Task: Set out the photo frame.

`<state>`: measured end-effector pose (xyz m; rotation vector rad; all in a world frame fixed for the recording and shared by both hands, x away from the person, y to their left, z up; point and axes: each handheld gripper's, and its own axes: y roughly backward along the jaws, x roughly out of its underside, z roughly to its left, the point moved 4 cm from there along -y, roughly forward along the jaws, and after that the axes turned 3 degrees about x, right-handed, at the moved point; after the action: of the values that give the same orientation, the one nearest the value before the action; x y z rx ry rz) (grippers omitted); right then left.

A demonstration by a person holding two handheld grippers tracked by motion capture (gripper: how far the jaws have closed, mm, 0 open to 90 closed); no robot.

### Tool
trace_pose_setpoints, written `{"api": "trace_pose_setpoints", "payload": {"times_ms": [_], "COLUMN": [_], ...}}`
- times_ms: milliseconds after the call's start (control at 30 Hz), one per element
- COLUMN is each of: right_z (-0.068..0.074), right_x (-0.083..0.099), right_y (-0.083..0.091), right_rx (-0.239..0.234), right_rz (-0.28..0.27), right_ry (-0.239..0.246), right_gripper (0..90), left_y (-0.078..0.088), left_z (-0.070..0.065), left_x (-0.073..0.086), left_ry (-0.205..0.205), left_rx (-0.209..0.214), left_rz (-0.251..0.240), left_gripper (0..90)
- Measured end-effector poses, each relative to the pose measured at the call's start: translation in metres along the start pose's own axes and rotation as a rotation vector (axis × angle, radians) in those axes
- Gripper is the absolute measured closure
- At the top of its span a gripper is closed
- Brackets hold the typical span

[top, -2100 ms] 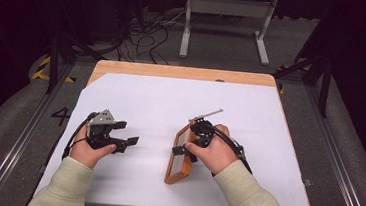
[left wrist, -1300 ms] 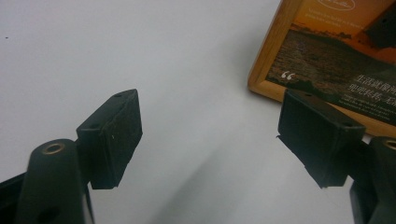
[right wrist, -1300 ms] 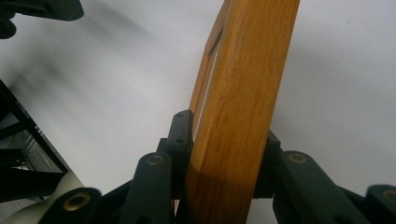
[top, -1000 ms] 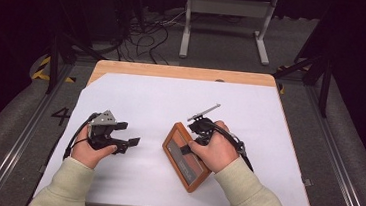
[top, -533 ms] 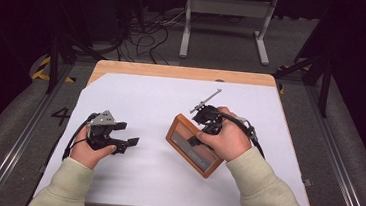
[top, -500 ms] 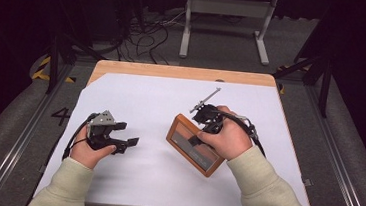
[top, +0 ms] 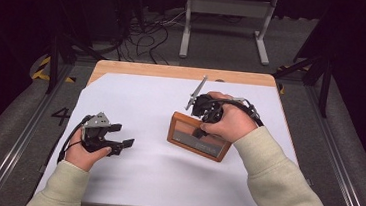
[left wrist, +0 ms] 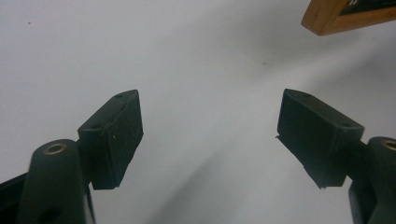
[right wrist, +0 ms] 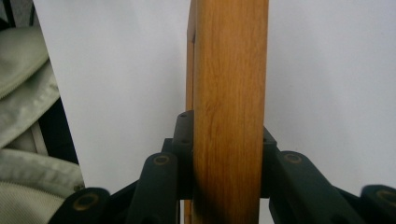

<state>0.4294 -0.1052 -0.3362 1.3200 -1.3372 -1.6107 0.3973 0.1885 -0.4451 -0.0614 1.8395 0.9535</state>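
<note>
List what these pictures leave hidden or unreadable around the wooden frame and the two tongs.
- Wooden frame, high view: its near right part is covered by the right hand; the dark panel's markings are too small to read.
- Wooden frame, left gripper view: cut off by the top edge; one corner shows.
- Right tongs, right gripper view: the pads are hidden behind the frame's edge.
- Left tongs: open over the white table, and the hand partly covers their body in the high view.

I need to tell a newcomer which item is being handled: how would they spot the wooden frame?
On the white table, look right of centre, under the right gripper. The wooden frame is there, clamped by its edge: the one brown-rimmed rectangle with a dark panel.
</note>
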Motion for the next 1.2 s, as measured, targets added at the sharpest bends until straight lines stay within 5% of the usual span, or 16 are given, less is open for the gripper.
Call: {"api": "trace_pose_setpoints", "payload": {"times_ms": [267, 733, 867, 1200], "right_z": [-0.005, -0.005, -0.005, -0.01], "right_x": [-0.003, -0.011, -0.011, -0.007], "right_y": [-0.017, -0.054, -0.058, -0.059], "right_rx": [-0.038, -0.101, -0.097, -0.126], "right_rz": [0.057, 0.158, 0.171, 0.104], "right_ry": [0.126, 0.225, 0.231, 0.223], "right_gripper": [71.4, 71.5, 71.6, 71.2], "left_y": [0.002, 0.0, 0.0, -0.002], "left_z": [0.002, 0.003, 0.002, 0.002], "left_x": [0.004, 0.003, 0.003, 0.002], "left_ry": [0.009, 0.014, 0.016, 0.011], "left_rx": [-0.006, 0.0, 0.001, 0.005], "left_rz": [0.0, 0.002, 0.002, 0.002], "left_gripper": [22.9, 23.0, 23.0, 22.9]}}
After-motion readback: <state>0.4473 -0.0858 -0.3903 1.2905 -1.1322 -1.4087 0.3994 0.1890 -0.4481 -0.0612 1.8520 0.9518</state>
